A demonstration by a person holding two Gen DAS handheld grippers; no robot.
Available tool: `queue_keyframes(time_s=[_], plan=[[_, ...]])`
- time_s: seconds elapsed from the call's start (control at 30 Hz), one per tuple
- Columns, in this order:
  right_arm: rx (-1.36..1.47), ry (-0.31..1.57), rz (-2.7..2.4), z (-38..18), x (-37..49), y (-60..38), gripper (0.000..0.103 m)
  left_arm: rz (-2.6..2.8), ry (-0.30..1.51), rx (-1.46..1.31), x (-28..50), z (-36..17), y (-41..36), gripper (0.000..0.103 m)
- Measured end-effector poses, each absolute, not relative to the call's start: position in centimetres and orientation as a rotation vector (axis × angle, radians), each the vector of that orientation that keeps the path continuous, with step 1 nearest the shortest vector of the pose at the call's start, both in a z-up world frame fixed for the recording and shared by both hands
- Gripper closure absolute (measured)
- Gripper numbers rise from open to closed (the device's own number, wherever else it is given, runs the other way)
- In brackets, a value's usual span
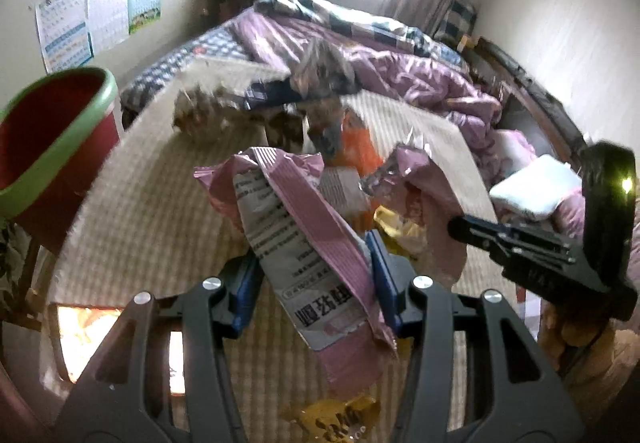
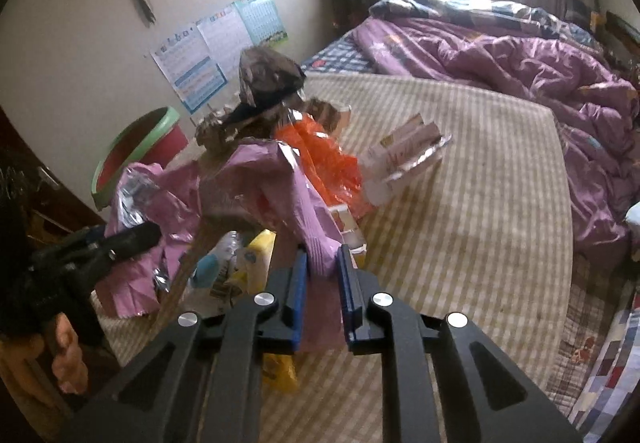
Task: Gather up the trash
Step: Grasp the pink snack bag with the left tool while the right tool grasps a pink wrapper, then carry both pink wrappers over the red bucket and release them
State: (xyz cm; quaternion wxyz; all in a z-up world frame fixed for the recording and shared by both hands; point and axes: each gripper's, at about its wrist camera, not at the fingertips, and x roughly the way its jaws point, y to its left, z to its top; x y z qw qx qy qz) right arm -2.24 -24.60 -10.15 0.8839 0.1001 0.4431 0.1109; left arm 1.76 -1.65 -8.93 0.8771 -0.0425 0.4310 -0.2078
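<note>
From the left wrist camera, the left gripper point(image 1: 316, 275) points down at a slant over a beige checked woven mat point(image 1: 152, 211) that covers the near part of the bed. Its two blue pads are nearly together and press on a crumpled pink and grey printed plastic snack wrapper point(image 1: 296, 235), which stands up between them. Behind this wrapper lies a heap of other trash: a bright orange foil bag point(image 1: 356, 147), a yellow wrapper point(image 1: 400, 227) and brown crinkled packets point(image 1: 320, 71) farther back. A second yellow printed wrapper point(image 1: 340, 419) lies on the mat below the fingers. At the left edge stands a red plastic bin with a green rim point(image 1: 52, 147), open and beside the bed. On the right side the right gripper point(image 1: 516, 243) is seen from the side, held by a hand point(image 1: 576, 331) under it; it reaches toward the same heap.

From the right wrist camera, the right gripper point(image 2: 322, 275) also tilts down toward the mat point(image 2: 460, 203). Its blue pads are closed tight on a pink striped fold of wrapper point(image 2: 296, 203), which rises from the pile in front. The orange foil bag point(image 2: 320, 155) and a white and silver flattened packet point(image 2: 404, 151) lie just behind. The left gripper point(image 2: 132, 239) comes in from the left with a hand point(image 2: 68, 359) below it. The red bin point(image 2: 140, 151) stands beyond the pile, near the wall. A purple crumpled quilt point(image 2: 520, 59) covers the far part of the bed.
</note>
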Motion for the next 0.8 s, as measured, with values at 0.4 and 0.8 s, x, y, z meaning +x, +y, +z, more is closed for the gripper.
queue_keyframes(time_s=[0.4, 0.8], plan=[[0.151, 0.675, 0.025, -3.9, -3.9, -22.1, 0.089, -0.418, 0.78, -0.118, 3.5, -5.5, 4.2, 0.055], [0.189, 0.6, 0.065, -0.3, -0.9, -13.4, 0.089, -0.363, 0.756, -0.116, 7.3, -4.3, 14.8, 0.055]])
